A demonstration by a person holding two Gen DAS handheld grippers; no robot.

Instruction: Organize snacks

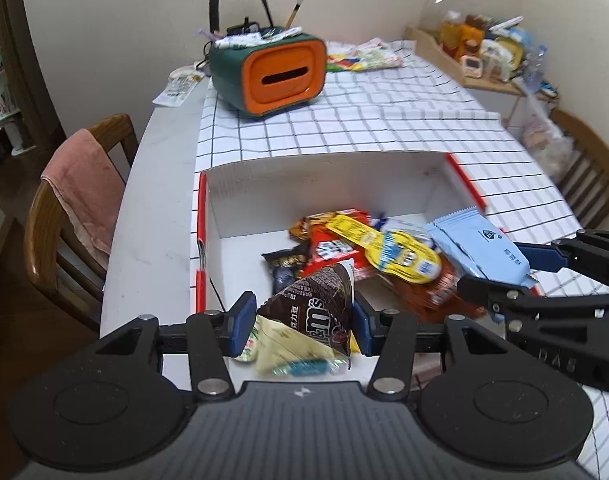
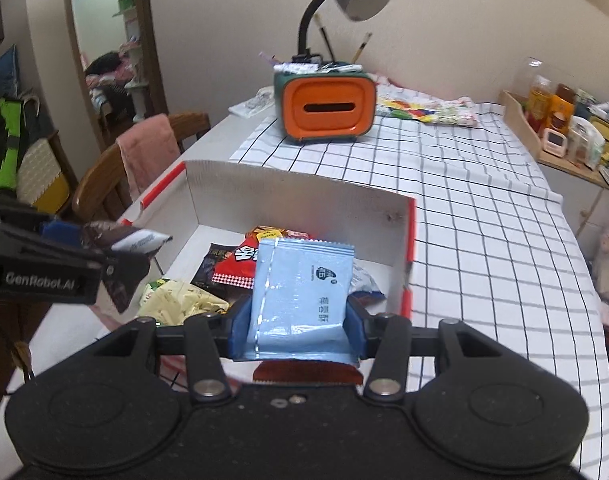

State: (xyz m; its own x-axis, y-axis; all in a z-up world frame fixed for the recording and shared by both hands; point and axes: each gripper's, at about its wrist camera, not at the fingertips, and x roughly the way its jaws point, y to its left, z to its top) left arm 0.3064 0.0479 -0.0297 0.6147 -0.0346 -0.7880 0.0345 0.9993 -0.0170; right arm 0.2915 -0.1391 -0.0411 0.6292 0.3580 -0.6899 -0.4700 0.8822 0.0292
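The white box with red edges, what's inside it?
Inside the white box lies a pile of snacks: a yellow packet, a red packet and a dark wrapper. Whatever lies under the pile is hidden, and the gripped packets cover the near part.

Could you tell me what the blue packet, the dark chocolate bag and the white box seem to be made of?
Blue packet: likely matte plastic film, with crimped, serrated end seals. Chocolate bag: glossy plastic or foil film, judging by its creases and sheen. White box: probably corrugated cardboard, since its top edge looks fluted and the walls are flat and dull.
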